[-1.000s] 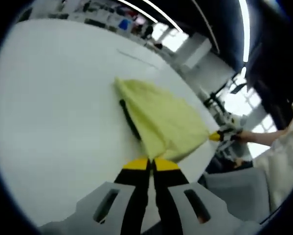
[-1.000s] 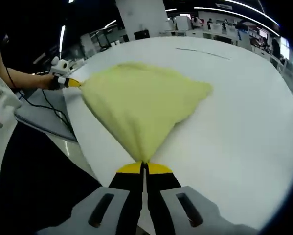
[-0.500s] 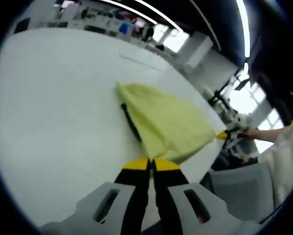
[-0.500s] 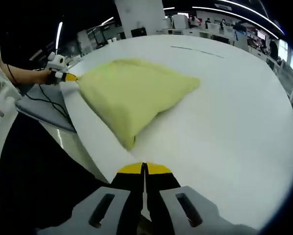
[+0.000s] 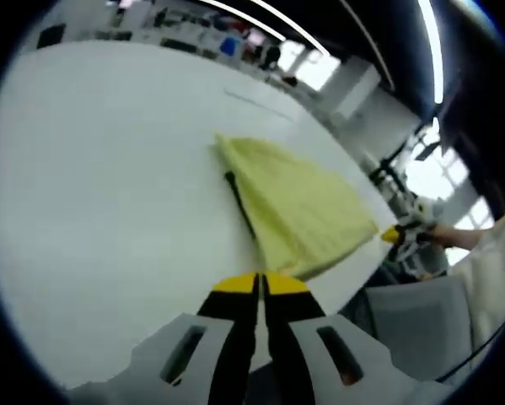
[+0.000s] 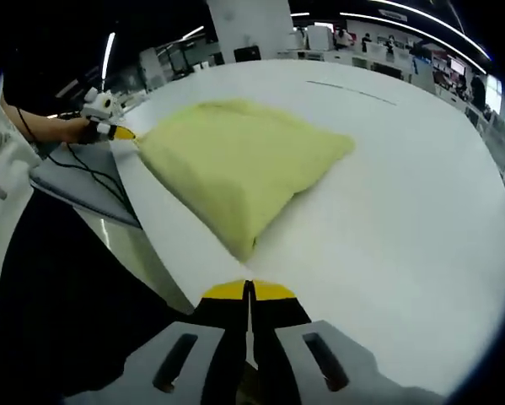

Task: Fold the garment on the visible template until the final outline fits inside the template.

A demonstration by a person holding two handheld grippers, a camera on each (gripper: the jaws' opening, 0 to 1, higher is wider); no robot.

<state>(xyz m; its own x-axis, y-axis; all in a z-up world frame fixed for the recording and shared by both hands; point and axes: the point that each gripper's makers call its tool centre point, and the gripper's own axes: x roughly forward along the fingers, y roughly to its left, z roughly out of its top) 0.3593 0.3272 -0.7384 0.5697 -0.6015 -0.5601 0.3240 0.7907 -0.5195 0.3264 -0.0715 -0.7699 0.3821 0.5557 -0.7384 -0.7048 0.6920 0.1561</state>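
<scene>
One yellow garment (image 6: 239, 173) lies folded in a rough triangle on the white table (image 6: 404, 194), near its edge, a dark line (image 5: 239, 202) along one side in the left gripper view. Right gripper (image 6: 249, 291) hovers just off the cloth's near corner, jaws pressed together, nothing between them. Left gripper (image 5: 260, 284) likewise sits closed and empty just short of the cloth. Left gripper's yellow tip touches the garment's far corner in the right gripper view.

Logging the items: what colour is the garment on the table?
Pale yellow-green garment, plain, best in the right gripper view.
</scene>
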